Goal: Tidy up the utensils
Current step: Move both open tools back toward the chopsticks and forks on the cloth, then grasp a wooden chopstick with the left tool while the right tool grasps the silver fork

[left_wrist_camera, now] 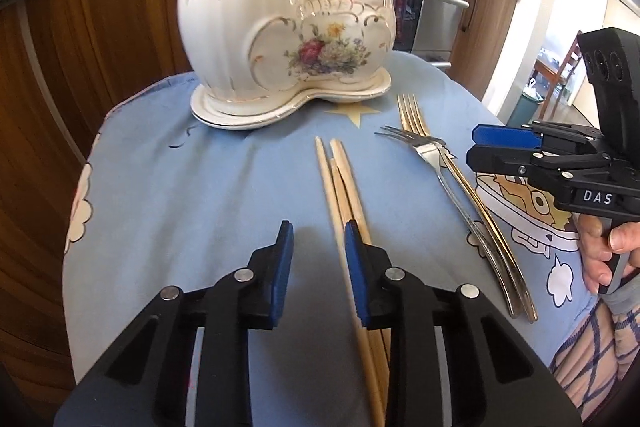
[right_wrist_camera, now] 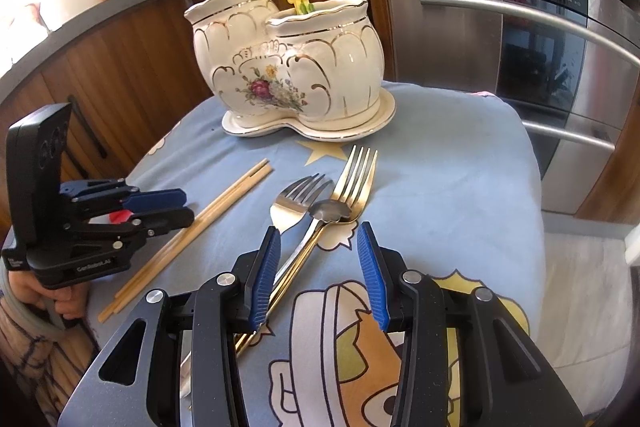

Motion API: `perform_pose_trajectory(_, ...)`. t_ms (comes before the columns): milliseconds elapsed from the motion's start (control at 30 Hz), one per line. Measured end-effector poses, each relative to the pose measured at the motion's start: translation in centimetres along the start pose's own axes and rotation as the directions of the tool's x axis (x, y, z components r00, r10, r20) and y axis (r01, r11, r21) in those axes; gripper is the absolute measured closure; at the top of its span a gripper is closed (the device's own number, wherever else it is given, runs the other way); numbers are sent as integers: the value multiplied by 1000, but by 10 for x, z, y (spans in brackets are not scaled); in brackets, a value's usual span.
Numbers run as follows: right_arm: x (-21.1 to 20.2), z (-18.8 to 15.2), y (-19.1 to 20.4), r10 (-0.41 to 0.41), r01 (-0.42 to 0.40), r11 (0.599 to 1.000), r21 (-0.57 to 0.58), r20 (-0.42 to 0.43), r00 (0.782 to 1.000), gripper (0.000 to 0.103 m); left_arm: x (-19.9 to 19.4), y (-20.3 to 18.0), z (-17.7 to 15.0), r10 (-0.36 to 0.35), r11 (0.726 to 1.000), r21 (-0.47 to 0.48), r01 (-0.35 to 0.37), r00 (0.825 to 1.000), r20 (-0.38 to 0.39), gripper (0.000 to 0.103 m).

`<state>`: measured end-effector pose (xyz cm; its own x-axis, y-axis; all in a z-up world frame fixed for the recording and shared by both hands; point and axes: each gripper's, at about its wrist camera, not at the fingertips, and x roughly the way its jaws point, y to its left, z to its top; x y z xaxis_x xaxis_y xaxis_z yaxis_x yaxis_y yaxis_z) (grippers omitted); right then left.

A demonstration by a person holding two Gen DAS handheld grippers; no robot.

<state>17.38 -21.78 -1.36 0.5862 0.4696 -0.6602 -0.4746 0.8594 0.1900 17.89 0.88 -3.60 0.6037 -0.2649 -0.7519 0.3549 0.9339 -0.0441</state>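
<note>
Left gripper (left_wrist_camera: pixel 318 251) hovers low over a blue cartoon-print cloth (left_wrist_camera: pixel 200 187), its blue pads standing apart with nothing pressed between them; one loose chopstick of a bundle of wooden chopsticks (left_wrist_camera: pixel 340 187) passes up through the gap close to the right-hand pad, and the rest lie under or just outside that pad; the bundle's long axis runs almost straight ahead of this gripper, tips pointing away toward a white floral ceramic holder (left_wrist_camera: pixel 280 39) standing further ahead on its saucer; two sticks already stand in the holder's taller pot. Right gripper (right_wrist_camera: pixel 318 267) hangs over the metal cutlery, jaws apart and clamped on nothing; a gold fork (right_wrist_camera: pixel 358 179) and a silver fork (right_wrist_camera: pixel 296 199) stretch forward from it, handles crossing beneath its left pad. Judging by position, the left hand is nearer the chopsticks; a small shift toward its right should centre them.
</note>
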Motion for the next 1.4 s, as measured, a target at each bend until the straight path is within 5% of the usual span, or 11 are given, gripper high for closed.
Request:
perform_pose_trajectory(167,1,1,19,16,-16,999,-52,-1,1000,61,5,-6,8,28,999,36,-28,1000,-12,77)
perform_pose_trajectory(400,10,4,40,-5,0,995,-99,-45,999,61,7,-12,8,26,999,46,-25,999,-22,94)
perform_pose_trajectory(867,40,9,50,-42,20,993,-119,-180,983,63,8,-13,10,25,997,73,-17,993,-119,95)
perform_pose_trajectory(1100,46,12,63,-31,-13,982,-188,-228,973,90,12,-3,21,31,997,80,-14,978,-206,97)
perform_pose_trajectory(1400,50,22,62,12,-88,975,-205,-343,939,91,7,12,19,85,983,179,-27,943,-321,97)
